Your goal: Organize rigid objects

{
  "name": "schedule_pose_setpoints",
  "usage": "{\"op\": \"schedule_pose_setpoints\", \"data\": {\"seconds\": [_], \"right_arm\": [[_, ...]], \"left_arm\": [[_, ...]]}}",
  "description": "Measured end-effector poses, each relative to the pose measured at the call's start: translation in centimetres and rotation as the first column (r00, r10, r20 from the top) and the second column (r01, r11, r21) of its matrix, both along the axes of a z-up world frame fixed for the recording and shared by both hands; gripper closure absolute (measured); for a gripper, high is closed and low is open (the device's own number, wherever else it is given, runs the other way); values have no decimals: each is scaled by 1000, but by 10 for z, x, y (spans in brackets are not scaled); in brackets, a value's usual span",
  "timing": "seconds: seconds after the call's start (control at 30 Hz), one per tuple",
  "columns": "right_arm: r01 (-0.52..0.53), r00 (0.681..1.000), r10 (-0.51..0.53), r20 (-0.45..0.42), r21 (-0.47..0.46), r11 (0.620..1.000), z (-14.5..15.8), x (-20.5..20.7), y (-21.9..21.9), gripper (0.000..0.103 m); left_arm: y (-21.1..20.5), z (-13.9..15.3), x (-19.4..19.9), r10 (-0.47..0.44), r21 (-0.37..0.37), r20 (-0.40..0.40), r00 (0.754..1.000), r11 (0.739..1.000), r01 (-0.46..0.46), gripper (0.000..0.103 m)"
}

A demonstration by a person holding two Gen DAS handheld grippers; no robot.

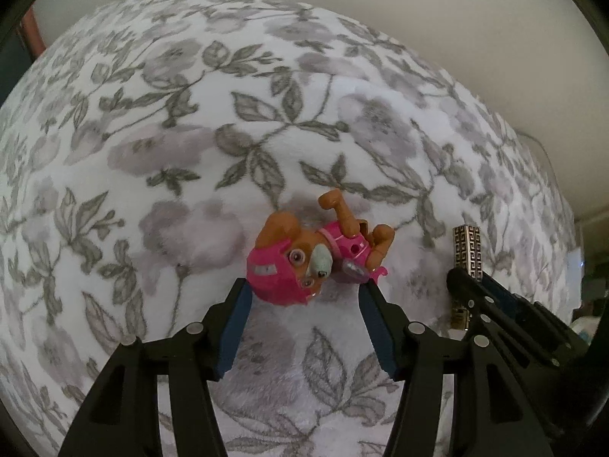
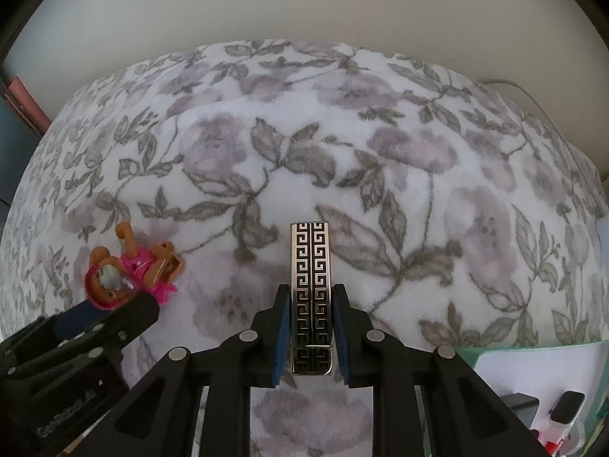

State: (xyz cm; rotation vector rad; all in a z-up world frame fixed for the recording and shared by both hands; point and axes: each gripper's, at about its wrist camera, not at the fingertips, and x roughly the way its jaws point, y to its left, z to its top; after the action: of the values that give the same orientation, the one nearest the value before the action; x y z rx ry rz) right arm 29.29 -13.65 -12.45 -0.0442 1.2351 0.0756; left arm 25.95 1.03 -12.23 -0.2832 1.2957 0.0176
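Note:
A brown toy dog in a pink suit and helmet lies on its back on the floral blanket. My left gripper is open, its blue pads on either side of the toy's head, just short of it. The toy also shows at the left of the right wrist view. My right gripper is shut on a silver bar with a black Greek-key pattern, held lengthwise above the blanket. The bar also shows at the right of the left wrist view.
A pale wall rises behind the bed. A green-rimmed tray with small dark items sits at the lower right of the right wrist view. A reddish board stands at the far left.

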Motion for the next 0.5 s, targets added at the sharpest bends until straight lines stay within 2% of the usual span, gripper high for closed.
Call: {"op": "schedule_pose_setpoints", "data": {"seconds": [0.2, 0.27, 0.3, 0.43, 0.47, 0.5], "right_arm": [[2, 1000, -2, -4, 6, 1000, 1, -18, -10, 81], [6, 1000, -6, -8, 8, 1000, 1, -24, -12, 81], [8, 1000, -8, -9, 7, 1000, 1, -27, -13, 81], [20, 1000, -20, -14, 15, 1000, 0, -39, -17, 81], [25, 1000, -24, -16, 19, 1000, 0, -43, -18, 81], [27, 999, -27, -18, 21, 999, 0, -47, -19, 81]], "left_arm": [[-8, -2, 4, -34, 27, 1, 999, 999, 34, 46], [-11, -2, 2, -48, 49, -5, 999, 998, 48, 57], [-12, -2, 2, -51, 55, -6, 999, 997, 51, 67], [-14, -2, 1, -51, 14, -3, 999, 999, 51, 70], [-13, -1, -2, -49, 9, -3, 999, 999, 49, 72], [-13, 1, -4, -45, 4, -2, 999, 999, 45, 79]]}}
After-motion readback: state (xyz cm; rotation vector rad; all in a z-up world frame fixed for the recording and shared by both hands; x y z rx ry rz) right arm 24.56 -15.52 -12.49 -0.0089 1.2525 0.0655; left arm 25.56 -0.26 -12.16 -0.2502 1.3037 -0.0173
